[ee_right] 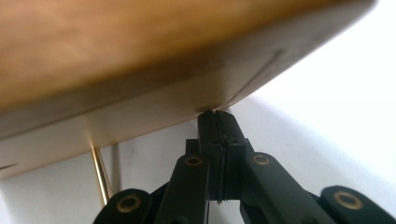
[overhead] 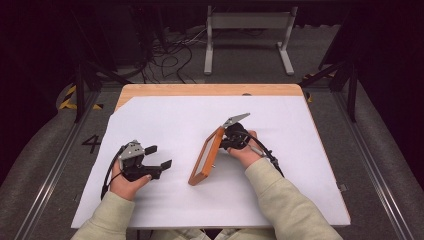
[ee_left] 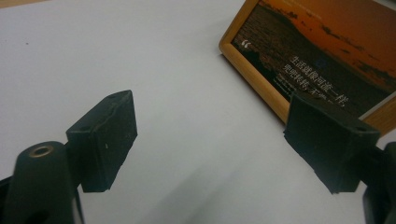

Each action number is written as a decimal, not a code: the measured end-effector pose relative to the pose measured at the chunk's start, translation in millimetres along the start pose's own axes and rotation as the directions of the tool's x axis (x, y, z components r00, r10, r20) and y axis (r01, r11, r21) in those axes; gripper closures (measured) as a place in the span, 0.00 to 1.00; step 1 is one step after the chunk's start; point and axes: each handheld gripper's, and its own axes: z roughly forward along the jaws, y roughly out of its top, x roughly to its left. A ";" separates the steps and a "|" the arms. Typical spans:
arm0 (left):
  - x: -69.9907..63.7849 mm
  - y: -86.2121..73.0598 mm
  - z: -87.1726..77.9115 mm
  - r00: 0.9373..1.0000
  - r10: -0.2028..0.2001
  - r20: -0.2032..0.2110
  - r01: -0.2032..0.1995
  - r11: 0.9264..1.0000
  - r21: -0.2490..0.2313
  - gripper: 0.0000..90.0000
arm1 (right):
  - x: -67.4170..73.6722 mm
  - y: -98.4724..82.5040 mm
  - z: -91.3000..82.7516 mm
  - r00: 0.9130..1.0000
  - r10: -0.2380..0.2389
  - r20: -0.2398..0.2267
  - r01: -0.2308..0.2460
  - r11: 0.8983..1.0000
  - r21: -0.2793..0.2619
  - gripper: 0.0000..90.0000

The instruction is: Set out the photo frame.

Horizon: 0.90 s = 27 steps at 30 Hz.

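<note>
frame (overhead: 206,156) — honey-brown wood | its picture (ee_left: 327,51) — orange sunset, white lettering | table cover (overhead: 170,115) — plain white

both forearms come in from the near edge of the table (overhead: 150,97), in pale sleeves. the left hand (overhead: 127,184) lies on it toward the table's left side, its left gripper (overhead: 159,156) with jaws spread wide and pointing toward the middle. the right hand (overhead: 245,152) is raised near the table's centre, its right gripper (overhead: 223,136) with jaws pressed together.

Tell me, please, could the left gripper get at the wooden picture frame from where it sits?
Probably yes: the left gripper stands open, facing the picture frame, with bare white paper between them.
</note>
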 end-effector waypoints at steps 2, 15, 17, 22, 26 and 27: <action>-0.2 -0.2 0.4 1.000 -0.002 0.001 0.002 1.000 0.005 0.19 | -1.6 0.1 1.9 1.000 0.003 -0.009 -0.003 1.000 -0.007 1.00; 0.0 -0.3 0.4 1.000 -0.002 -0.001 0.002 1.000 0.007 0.18 | 1.0 12.0 10.5 0.999 -0.029 -0.022 0.029 1.000 0.002 1.00; 0.3 -0.3 0.1 1.000 0.001 -0.002 -0.001 1.000 0.007 0.18 | 1.3 13.4 11.4 0.999 -0.030 -0.023 0.030 1.000 0.005 1.00; 0.5 -0.8 -0.4 1.000 -0.003 -0.001 0.003 1.000 0.007 0.18 | 1.2 14.0 11.4 0.999 -0.034 -0.010 0.034 0.999 0.008 1.00; 0.2 -0.8 -1.1 1.000 -0.010 0.005 0.010 1.000 0.006 0.18 | 0.4 14.4 6.2 0.999 -0.036 0.006 0.036 0.999 0.005 0.99; 0.4 -0.8 -1.2 1.000 -0.005 0.003 0.005 1.000 0.009 0.18 | 0.3 14.3 4.6 0.999 -0.032 0.012 0.032 0.999 0.007 0.98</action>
